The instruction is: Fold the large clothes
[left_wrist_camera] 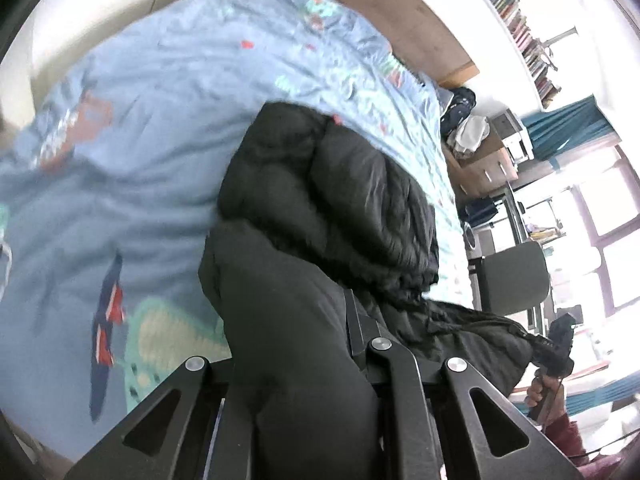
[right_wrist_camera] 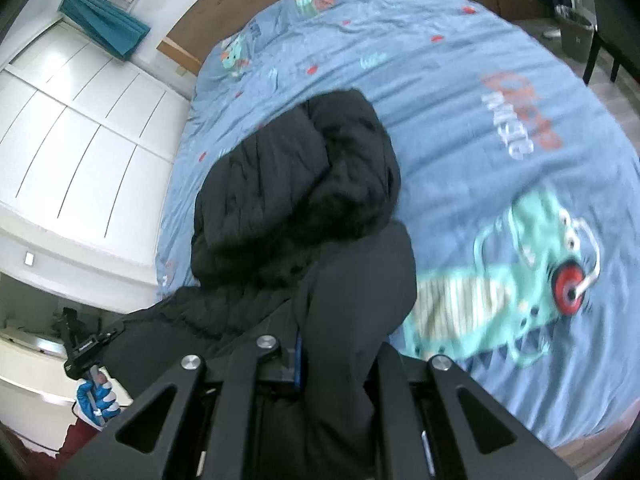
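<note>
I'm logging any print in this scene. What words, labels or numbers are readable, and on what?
Nothing reads for certain.
Blue bed cover: large orange and white lettering, seen sideways and motion-blurred, unreadable.
Book spines on the wall shelf: too small.
Left gripper body: a small white mark, too small.
Black coat: no label showing.

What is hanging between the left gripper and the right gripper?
A span of the black puffer jacket, its hem edge stretched from one gripper to the other. Left wrist view shows it running to the right gripper; right wrist view, to the left gripper.
</note>
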A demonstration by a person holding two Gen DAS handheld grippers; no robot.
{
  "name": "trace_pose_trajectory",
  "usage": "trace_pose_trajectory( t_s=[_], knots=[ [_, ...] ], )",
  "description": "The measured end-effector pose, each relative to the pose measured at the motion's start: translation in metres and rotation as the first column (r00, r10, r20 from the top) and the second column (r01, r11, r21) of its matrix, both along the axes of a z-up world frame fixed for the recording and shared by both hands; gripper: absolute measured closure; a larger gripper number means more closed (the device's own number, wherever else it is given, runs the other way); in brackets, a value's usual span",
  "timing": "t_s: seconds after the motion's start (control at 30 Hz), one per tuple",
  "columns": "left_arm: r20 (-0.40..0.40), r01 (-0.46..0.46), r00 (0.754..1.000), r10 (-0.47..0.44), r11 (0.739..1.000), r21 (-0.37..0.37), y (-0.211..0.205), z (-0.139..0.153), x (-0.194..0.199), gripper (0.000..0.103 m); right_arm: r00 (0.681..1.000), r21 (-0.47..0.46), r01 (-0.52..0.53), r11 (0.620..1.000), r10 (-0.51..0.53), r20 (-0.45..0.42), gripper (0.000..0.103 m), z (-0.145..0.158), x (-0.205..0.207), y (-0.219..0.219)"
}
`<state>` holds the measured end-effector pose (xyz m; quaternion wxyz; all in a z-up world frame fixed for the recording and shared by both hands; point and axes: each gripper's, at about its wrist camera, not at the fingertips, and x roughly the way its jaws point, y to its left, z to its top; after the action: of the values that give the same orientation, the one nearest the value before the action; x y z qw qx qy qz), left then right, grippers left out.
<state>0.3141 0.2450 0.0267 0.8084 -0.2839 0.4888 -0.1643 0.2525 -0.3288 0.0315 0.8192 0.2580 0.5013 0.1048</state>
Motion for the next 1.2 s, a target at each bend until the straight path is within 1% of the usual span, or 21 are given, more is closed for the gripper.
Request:
trace_pose_trajectory(
  t_s=[0.03,0.13,0.23,0.4,0.53,0.63,0.77,0.83,0.9,1.03,1.1,1.2],
  knots=[
    [0.010,-0.005,1.000,0.005,1.000,0.003,0.000,0.005,0.010,0.090,1.000,-0.013,-0.001,1.000,0.002,0.009,0.094,0.007,0.009,0.001],
    [0.032,-0.027,0.999,0.027,1.000,-0.007,0.003,0.015,0.033,0.090,1.000,-0.015,0.007,1.000,-0.007,0.024,0.094,0.022,0.027,0.000],
    [0.043,-0.053,0.998,0.053,0.999,-0.011,0.005,0.018,0.054,0.090,0.999,-0.006,0.032,0.999,-0.032,0.034,0.094,0.033,0.046,-0.003],
    [0.042,-0.121,0.992,0.122,0.992,-0.024,0.014,0.021,0.097,0.090,0.994,0.030,0.108,0.994,-0.109,0.018,0.094,0.039,0.080,-0.018],
    [0.020,-0.161,0.987,0.162,0.986,-0.030,0.019,0.015,0.133,0.090,0.984,0.056,0.180,0.982,-0.180,-0.013,0.094,0.036,0.110,-0.032],
    [-0.003,-0.181,0.983,0.181,0.983,-0.024,0.019,0.008,0.161,0.089,0.976,0.051,0.216,0.975,-0.214,-0.039,0.094,0.029,0.141,-0.035],
    [-0.038,-0.199,0.979,0.198,0.980,-0.017,0.015,-0.007,0.200,0.089,0.964,0.059,0.259,0.964,-0.254,-0.084,0.094,0.015,0.185,-0.037],
    [-0.059,-0.201,0.978,0.201,0.979,-0.002,0.012,-0.017,0.223,0.088,0.956,0.058,0.278,0.959,-0.271,-0.108,0.094,0.006,0.207,-0.037],
    [-0.077,-0.197,0.977,0.198,0.980,0.015,0.009,-0.026,0.240,0.088,0.946,0.057,0.304,0.951,-0.294,-0.138,0.094,-0.006,0.229,-0.037],
    [-0.117,-0.195,0.973,0.199,0.980,0.043,0.003,-0.046,0.272,0.084,0.928,0.025,0.331,0.943,-0.320,-0.191,0.094,-0.030,0.267,-0.036],
    [-0.135,-0.193,0.971,0.197,0.980,0.048,0.000,-0.057,0.287,0.083,0.920,0.000,0.337,0.942,-0.329,-0.212,0.094,-0.042,0.282,-0.035],
    [-0.158,-0.186,0.969,0.193,0.981,0.056,-0.004,-0.074,0.304,0.079,0.907,-0.016,0.349,0.937,-0.342,-0.244,0.091,-0.061,0.301,-0.035]
  ],
)
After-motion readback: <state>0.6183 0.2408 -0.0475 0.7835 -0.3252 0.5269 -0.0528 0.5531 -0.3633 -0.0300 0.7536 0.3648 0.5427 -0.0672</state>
